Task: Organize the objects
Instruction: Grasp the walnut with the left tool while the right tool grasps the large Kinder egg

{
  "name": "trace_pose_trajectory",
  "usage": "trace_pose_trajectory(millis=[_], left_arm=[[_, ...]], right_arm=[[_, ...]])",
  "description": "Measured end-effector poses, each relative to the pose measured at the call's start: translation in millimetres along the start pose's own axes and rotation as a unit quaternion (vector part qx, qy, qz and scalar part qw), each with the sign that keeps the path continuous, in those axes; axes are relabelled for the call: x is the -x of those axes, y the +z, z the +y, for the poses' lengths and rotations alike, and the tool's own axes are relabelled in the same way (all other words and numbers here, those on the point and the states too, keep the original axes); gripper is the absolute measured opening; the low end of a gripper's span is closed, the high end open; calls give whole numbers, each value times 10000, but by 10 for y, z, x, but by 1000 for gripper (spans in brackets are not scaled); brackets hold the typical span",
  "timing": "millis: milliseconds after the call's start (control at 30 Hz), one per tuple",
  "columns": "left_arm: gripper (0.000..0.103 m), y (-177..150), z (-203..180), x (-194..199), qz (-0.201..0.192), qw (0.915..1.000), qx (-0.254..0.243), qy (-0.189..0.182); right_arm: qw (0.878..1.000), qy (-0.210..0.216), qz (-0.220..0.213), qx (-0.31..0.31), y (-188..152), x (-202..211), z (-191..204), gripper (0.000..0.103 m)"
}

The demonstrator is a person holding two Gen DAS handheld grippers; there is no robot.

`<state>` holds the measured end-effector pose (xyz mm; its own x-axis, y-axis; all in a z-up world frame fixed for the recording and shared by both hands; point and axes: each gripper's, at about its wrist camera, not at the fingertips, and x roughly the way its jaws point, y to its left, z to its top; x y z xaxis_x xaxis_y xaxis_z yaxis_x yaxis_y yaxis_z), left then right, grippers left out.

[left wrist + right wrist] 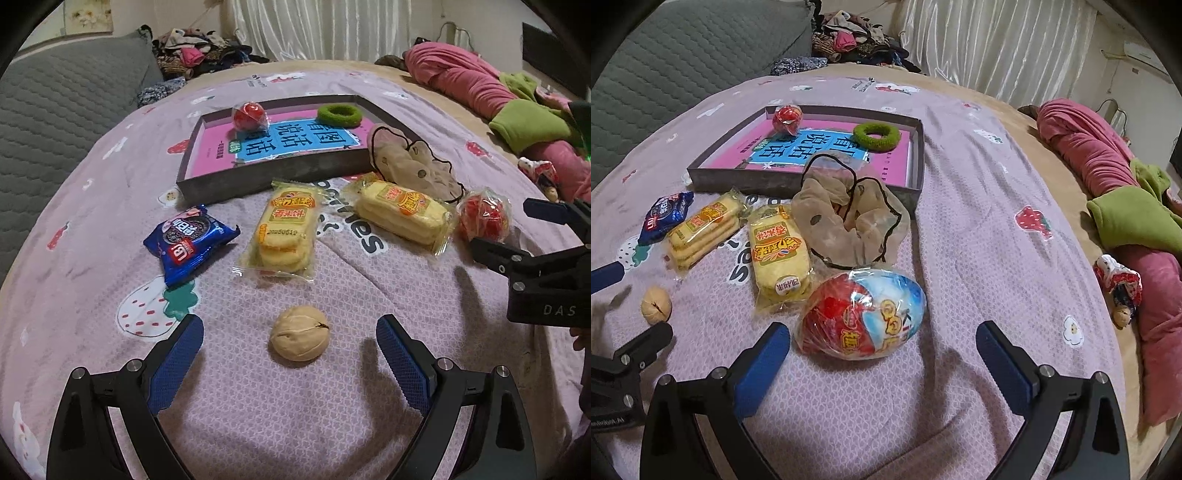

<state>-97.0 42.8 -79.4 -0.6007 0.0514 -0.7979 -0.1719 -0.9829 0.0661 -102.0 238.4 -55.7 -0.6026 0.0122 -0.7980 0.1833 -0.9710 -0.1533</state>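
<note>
A walnut (299, 338) lies on the pink bedspread between the open fingers of my left gripper (290, 341); it also shows in the right wrist view (656, 305). A red and blue wrapped toy egg (862, 314) lies just ahead of my open right gripper (882, 347), toward its left finger; it also shows in the left wrist view (484, 218). Two yellow cracker packs (284, 229) (404, 212), a blue cookie pack (190, 242) and a beige scrunchie (849, 221) lie before a grey box (258, 181). The box holds a pink book, a red ball (249, 116) and a green ring (338, 115).
A grey quilted cushion (62, 110) is at the left. Pink and green blankets (1126, 206) lie along the right side. A pile of clothes (199, 51) sits at the back. A small doll (1119, 288) lies by the blankets.
</note>
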Motion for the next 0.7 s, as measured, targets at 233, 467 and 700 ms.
trace_pose_trajectory(millis=[233,467,700], left_arm=[[95,8,21,-68,-40,9999,124,-14],[95,2,73,-152,26,9998,220,-14],[88,-4,85,-154,28,9995,287,-120]], right_arm=[[9999,-5,-7,-121,27,-87,-34,102],[9999,-83,-50,-86,58,-144,-18,102],[9997,-196,-114,68,68,-155,21,101]])
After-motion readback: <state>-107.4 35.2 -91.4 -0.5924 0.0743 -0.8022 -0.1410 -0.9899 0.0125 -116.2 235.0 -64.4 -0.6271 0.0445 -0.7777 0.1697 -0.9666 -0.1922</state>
